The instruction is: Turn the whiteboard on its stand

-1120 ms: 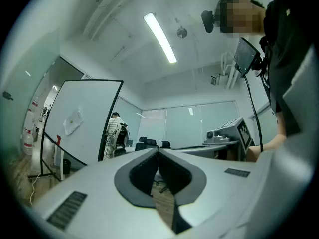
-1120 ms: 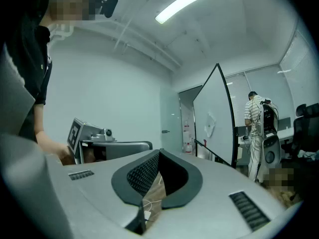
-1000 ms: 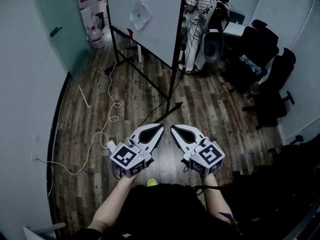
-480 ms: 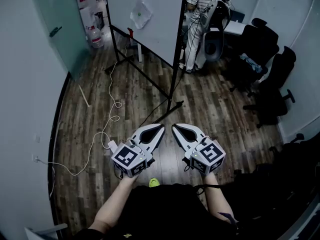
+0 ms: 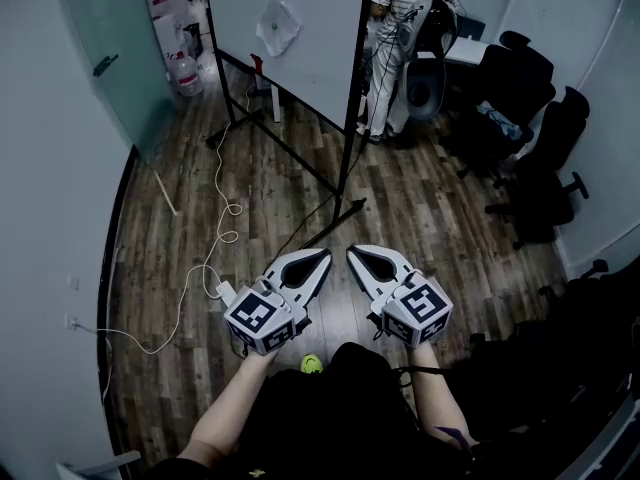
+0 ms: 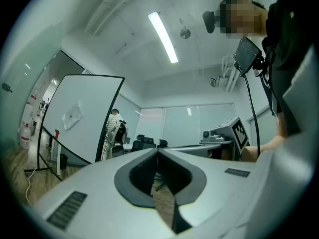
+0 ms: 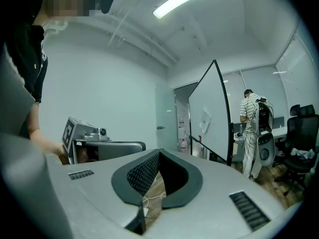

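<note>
The whiteboard (image 5: 300, 28) stands upright in a black frame on a wheeled stand (image 5: 335, 213), a few steps ahead of me on the wood floor. A white cloth (image 5: 278, 25) hangs on its face. The board also shows in the left gripper view (image 6: 79, 118) and edge-on in the right gripper view (image 7: 212, 118). My left gripper (image 5: 322, 258) and right gripper (image 5: 356, 256) are held side by side, low in front of my body, both shut with nothing between the jaws and well short of the board.
A person in a striped shirt (image 5: 395, 28) stands behind the board's right edge beside a desk. Black office chairs (image 5: 530, 118) line the right side. A white cable (image 5: 215, 228) and power strip lie on the floor at left, near a glass door (image 5: 110, 48).
The view has crept slightly forward toward the board. Both grippers stay shut and keep their place in front of me.
</note>
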### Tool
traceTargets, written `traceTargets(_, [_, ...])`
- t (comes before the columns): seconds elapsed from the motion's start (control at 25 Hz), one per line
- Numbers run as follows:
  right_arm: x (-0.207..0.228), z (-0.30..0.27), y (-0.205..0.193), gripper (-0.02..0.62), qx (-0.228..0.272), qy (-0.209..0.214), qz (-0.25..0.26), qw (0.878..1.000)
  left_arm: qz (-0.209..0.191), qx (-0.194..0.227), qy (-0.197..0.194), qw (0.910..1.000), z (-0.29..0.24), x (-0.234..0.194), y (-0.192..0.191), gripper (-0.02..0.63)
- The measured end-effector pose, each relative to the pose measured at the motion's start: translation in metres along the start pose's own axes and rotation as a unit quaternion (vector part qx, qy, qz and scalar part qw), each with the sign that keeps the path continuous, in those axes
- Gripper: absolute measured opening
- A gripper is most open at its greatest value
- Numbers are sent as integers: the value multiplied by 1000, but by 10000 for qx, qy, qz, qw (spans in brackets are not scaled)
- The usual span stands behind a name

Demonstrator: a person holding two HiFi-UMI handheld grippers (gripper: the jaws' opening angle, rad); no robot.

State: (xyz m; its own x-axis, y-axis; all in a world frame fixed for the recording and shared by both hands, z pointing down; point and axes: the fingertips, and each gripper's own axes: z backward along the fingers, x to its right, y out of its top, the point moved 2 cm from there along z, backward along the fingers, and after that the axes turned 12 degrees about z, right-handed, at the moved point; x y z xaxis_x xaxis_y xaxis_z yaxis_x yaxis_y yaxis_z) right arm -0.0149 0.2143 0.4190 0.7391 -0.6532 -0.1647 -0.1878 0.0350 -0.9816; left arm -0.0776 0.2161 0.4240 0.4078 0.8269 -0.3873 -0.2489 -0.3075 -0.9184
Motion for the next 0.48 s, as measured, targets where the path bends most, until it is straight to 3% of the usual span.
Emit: traceTargets(0.48, [25, -14, -11, 17, -96, -81, -106, 9999, 180, 37, 278, 9994, -13, -31, 10, -9])
